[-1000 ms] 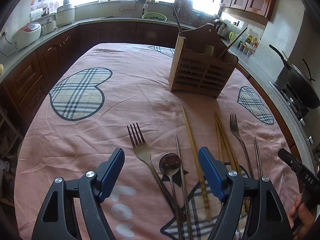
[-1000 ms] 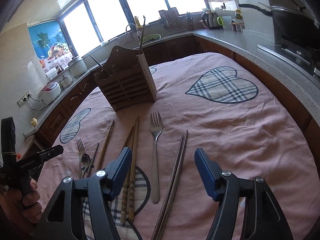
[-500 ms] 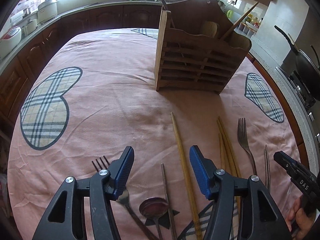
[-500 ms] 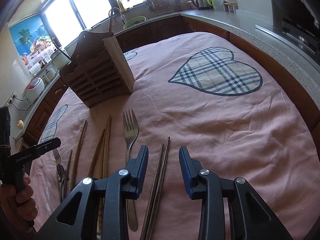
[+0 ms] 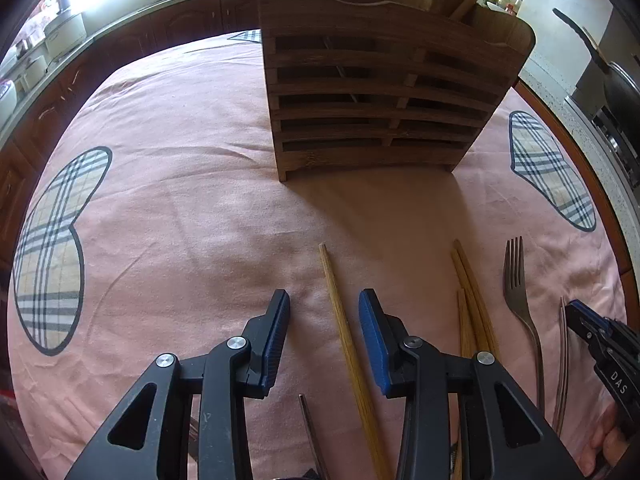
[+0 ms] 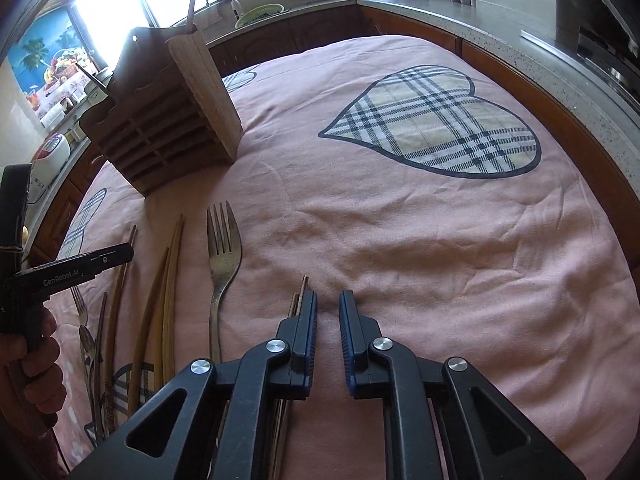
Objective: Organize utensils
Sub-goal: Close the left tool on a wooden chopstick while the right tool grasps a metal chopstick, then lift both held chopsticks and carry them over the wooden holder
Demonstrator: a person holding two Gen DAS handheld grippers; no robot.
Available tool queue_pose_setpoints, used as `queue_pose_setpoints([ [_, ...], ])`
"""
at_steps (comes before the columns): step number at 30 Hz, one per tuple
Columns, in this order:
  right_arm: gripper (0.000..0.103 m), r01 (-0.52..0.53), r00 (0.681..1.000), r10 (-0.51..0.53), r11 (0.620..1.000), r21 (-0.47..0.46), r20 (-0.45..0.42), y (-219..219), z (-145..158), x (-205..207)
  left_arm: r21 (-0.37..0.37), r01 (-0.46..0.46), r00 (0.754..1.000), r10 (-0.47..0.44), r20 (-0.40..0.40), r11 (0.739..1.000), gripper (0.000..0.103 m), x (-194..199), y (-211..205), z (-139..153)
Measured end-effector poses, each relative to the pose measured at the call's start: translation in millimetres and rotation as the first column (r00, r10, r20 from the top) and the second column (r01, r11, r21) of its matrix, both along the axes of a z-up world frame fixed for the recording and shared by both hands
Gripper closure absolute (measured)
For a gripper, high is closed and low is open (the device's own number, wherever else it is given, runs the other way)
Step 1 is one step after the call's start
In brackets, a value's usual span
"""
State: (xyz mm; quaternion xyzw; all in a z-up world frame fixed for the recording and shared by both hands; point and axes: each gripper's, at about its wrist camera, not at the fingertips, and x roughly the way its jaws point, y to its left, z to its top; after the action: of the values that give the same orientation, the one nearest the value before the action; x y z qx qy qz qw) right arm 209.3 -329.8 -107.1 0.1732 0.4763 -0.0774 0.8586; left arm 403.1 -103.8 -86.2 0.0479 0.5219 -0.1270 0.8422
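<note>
A wooden slatted utensil holder [image 5: 384, 92] stands on the pink tablecloth; it also shows in the right wrist view [image 6: 168, 120]. My left gripper [image 5: 324, 312] is open, its jaws either side of a single bamboo chopstick [image 5: 340, 320], low over the cloth. A bundle of bamboo chopsticks [image 5: 470, 304] and a steel fork [image 5: 518, 292] lie to its right. My right gripper [image 6: 328, 308] is narrowly open and empty; dark metal chopsticks [image 6: 298, 300] lie just left of its left finger. A fork [image 6: 222, 252] and bamboo chopsticks [image 6: 168, 292] lie further left.
The pink cloth [image 6: 420, 240] with plaid hearts [image 6: 436, 120] covers the table. A kitchen counter [image 6: 500, 20] rings it, with a pan [image 5: 612, 80] at the right. A small fork and spoon [image 6: 86, 332] lie at far left. The holder holds a few utensils.
Both grippers moved forward and lower toward the cloth and narrowed. The left now straddles the single bamboo chopstick; the right has nearly closed beside the metal chopsticks.
</note>
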Motion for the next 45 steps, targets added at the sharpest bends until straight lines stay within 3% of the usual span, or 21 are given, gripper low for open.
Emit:
queue_pose_setpoints([
  [9, 0.09, -0.004, 0.999, 0.003, 1.0, 0.023, 0.038, -3, 14, -8, 0.011, 0.015, 1.0, -0.015, 0.007, 1.0, 0.068, 4, -4, -5],
  [14, 0.092, -0.037, 0.999, 0.037, 0.999, 0.004, -0.007, 6, 6, 1, 0.029, 0.033, 0.999, -0.034, 0.013, 0.999, 0.082, -1, -11, -5],
  [16, 0.093, -0.039, 0.999, 0.039, 0.999, -0.001, -0.01, 7, 2, 2, 0.023, 0.042, 0.999, -0.043, 0.008, 0.999, 0.093, -4, -12, -3],
  [19, 0.095, -0.044, 0.999, 0.043, 0.999, -0.023, -0.026, 10, 2, 10, 0.041, 0.054, 0.998, -0.054, 0.007, 0.998, 0.093, -6, -18, -4],
  [21, 0.088, -0.084, 0.995, 0.083, 0.996, -0.022, -0.06, 16, 1, 18, 0.039, 0.058, 0.998, -0.057, -0.004, 0.998, 0.093, -6, -21, -3],
  [24, 0.088, -0.121, 0.99, 0.114, 0.989, -0.09, -0.08, 29, 2, 21, 0.036, 0.081, 0.997, -0.081, -0.01, 0.996, 0.093, -9, -23, -3],
  [30, 0.094, -0.103, 0.994, 0.1, 0.99, -0.091, -0.045, 26, -1, 18, 0.041, 0.099, 0.995, -0.099, 0.017, 0.994, 0.097, -11, -28, -5],
  [35, 0.099, -0.085, 0.996, 0.085, 0.996, 0.004, 0.007, 19, 8, 12, -0.047, 0.088, 0.996, -0.087, 0.009, 0.995, 0.098, -19, -12, 6],
  [45, 0.099, -0.111, 0.978, 0.1, 0.993, 0.048, 0.184, 27, 68, -13, -0.22, 0.086, 0.991, -0.061, 0.119, 0.972, 0.099, -76, 38, 80],
])
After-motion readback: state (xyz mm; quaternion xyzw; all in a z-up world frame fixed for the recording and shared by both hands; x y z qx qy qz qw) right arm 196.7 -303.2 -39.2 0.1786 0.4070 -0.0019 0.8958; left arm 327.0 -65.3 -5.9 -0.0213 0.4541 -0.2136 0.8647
